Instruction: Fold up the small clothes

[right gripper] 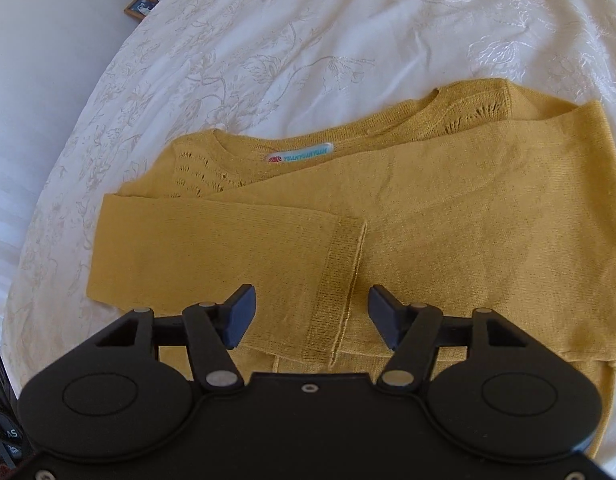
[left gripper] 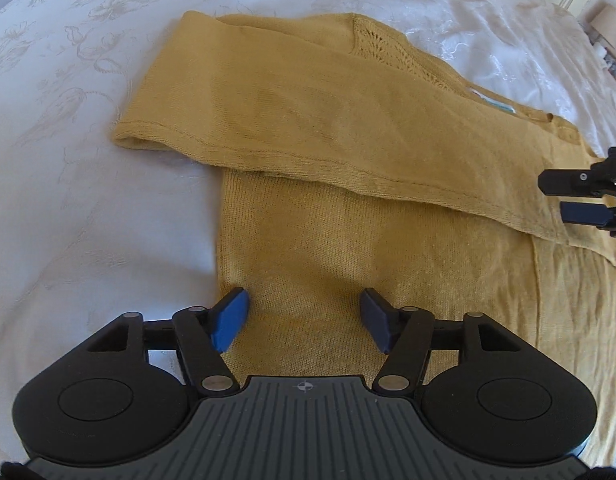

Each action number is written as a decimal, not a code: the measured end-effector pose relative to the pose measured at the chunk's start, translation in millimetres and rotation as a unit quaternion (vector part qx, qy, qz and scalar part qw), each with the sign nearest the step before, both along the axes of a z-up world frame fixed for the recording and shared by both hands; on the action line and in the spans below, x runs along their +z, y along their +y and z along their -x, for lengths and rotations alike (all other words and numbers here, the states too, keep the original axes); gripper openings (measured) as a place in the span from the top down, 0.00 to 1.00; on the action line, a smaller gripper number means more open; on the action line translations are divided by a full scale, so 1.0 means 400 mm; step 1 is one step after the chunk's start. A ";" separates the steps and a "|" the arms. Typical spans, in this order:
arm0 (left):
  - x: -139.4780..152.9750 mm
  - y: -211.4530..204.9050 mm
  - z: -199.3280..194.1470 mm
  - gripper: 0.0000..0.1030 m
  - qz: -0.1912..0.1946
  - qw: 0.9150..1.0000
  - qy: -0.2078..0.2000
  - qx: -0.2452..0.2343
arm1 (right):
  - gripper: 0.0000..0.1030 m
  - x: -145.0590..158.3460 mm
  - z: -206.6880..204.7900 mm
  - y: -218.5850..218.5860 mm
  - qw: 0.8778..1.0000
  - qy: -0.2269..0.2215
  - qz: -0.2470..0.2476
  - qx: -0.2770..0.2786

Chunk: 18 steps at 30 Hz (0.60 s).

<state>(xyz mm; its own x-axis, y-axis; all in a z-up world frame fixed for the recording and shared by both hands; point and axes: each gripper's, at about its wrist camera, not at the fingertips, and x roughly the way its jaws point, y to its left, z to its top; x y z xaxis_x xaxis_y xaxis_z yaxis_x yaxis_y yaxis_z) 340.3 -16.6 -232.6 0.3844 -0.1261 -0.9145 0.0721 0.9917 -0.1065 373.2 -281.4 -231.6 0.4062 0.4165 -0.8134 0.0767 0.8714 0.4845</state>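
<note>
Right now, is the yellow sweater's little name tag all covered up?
No, the blue and white tag shows plainly inside the neckline of the yellow sweater, above the folded sleeves.

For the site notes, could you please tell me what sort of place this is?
Most likely a bedroom: the mustard sweater lies on a white embroidered bedspread, with a small framed picture beside the bed.

A mustard knit sweater (right gripper: 448, 208) is seen spread on a white embroidered bedspread (right gripper: 308, 40), both sleeves folded across its body. The right gripper (right gripper: 312, 316) is held above the ribbed cuff (right gripper: 340, 280), its jaws apart and nothing clamped. A blue label (right gripper: 299, 157) is shown at the neckline.
</note>
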 end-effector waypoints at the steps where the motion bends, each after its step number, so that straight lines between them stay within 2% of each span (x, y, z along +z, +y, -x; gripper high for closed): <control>1: -0.001 -0.005 0.000 0.35 -0.002 1.000 0.000 -0.004 | 0.35 -0.005 -0.004 0.001 1.000 0.003 -0.002 -0.003; 2: -0.004 -0.010 -0.001 0.32 -0.004 1.000 -0.001 -0.006 | 0.36 -0.009 -0.006 0.002 1.000 0.006 -0.003 -0.006; 4: -0.006 -0.016 0.001 0.29 -0.007 1.000 -0.002 -0.007 | 0.45 -0.013 -0.010 0.004 1.000 0.012 0.000 -0.012; 5: -0.007 -0.018 0.003 0.28 -0.008 1.000 -0.003 -0.006 | 0.58 -0.013 -0.012 0.007 1.000 0.016 0.010 -0.013; 6: -0.007 -0.019 0.003 0.27 -0.009 1.000 -0.004 -0.006 | 0.76 -0.011 -0.014 0.009 1.000 0.018 0.018 -0.013; 7: -0.007 -0.020 0.004 0.27 -0.010 1.000 -0.004 -0.006 | 0.83 -0.003 -0.016 0.012 1.000 0.017 0.022 -0.010; 9: -0.008 -0.023 0.002 0.26 -0.012 1.000 -0.004 -0.007 | 0.87 0.023 -0.013 0.017 1.000 0.005 0.017 0.001; 14: -0.005 -0.021 0.007 0.23 -0.016 1.000 -0.007 -0.008 | 0.87 0.171 0.016 0.006 0.997 -0.070 0.007 0.027; 18: -0.008 -0.024 0.006 0.19 -0.016 1.000 -0.008 -0.005 | 0.87 0.260 0.040 -0.060 0.994 -0.105 0.033 0.012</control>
